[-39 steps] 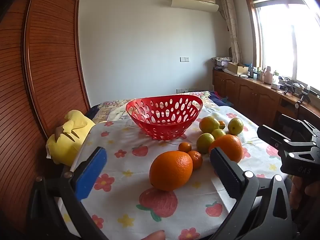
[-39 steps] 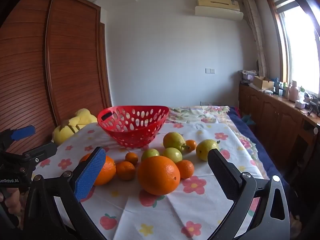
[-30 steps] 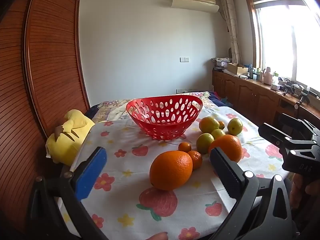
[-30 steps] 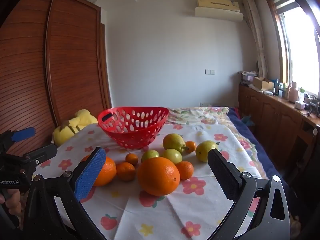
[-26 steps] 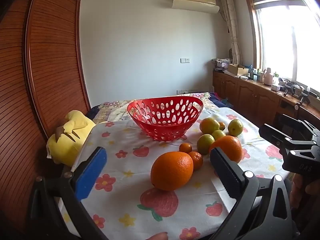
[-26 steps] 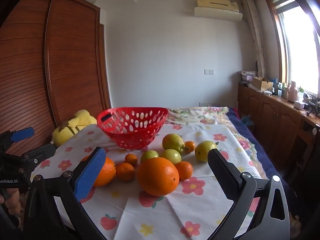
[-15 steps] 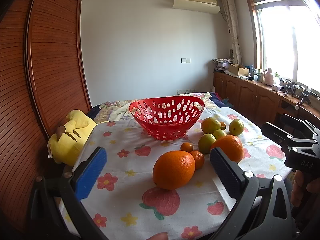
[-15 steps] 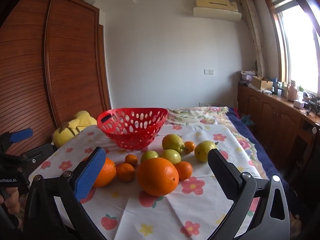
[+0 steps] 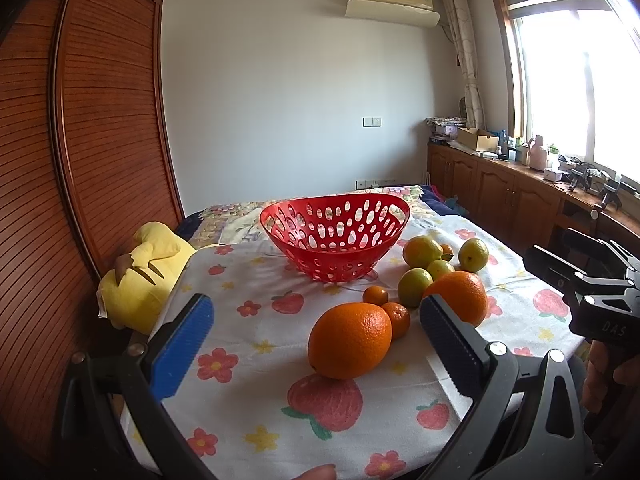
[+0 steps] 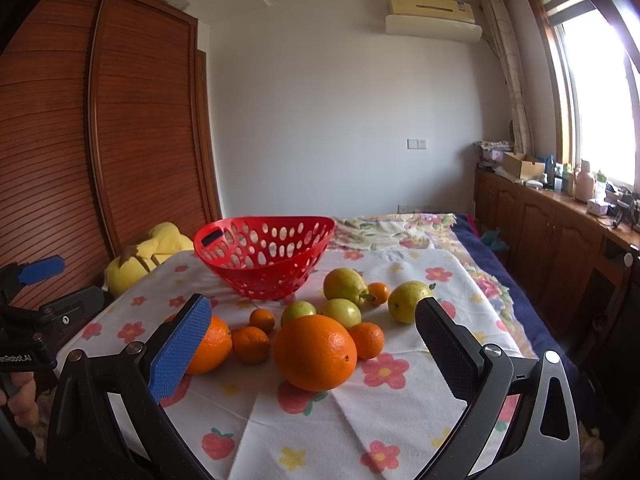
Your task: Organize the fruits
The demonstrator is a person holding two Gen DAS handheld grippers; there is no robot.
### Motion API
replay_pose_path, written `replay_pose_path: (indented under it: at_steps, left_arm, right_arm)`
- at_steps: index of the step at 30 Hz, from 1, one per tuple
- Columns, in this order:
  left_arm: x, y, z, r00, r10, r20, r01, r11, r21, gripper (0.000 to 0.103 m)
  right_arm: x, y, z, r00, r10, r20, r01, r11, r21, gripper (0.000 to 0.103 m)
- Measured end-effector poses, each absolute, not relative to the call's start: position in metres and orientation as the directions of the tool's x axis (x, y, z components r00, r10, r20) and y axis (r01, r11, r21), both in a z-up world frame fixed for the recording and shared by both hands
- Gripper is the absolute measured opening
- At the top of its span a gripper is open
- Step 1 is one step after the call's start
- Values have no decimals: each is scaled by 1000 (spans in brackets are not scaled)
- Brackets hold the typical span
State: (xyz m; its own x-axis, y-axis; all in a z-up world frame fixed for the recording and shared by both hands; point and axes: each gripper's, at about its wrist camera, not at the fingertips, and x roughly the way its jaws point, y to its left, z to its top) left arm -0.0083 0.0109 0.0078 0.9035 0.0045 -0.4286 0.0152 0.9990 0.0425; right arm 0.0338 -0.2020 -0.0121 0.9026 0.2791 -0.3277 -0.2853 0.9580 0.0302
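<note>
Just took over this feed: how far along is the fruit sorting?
Nothing looks done: the red basket looks empty through its holes, and all fruit sits on the tablecloth. In hand: nothing; the left gripper and right gripper are open, each facing a big orange. Left: both big oranges, the small oranges and the green fruits.

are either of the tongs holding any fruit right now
No. The left tongs and the right tongs are both open and hold nothing; the big oranges sit untouched on the tablecloth.

Large orange [image 9: 349,345] sits before red basket [image 9: 335,237].
</note>
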Motion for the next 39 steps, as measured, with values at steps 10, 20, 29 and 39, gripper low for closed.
replay_pose_path:
  at_steps: [10,20,29,39]
  left_arm:
    - [-10,9,12,909,4,-417,17,999,49,103]
    - [-11,7,12,910,5,-414,18,999,51,103]
    - [-13,4,13,910,3,-415,19,999,49,103]
    - [-13,1,11,908,1,-420,22,999,49,103]
  right_arm:
    - [32,-203,-9,905,277,-324,-282,959,30,103]
    - [32,-204,-7,905,276,-323,-281,959,32,103]
    - [31,-204,-7,904,278,-324,-283,959,34,103]
    - [30,-205,-11,900,284,-329,-288,957,38,103]
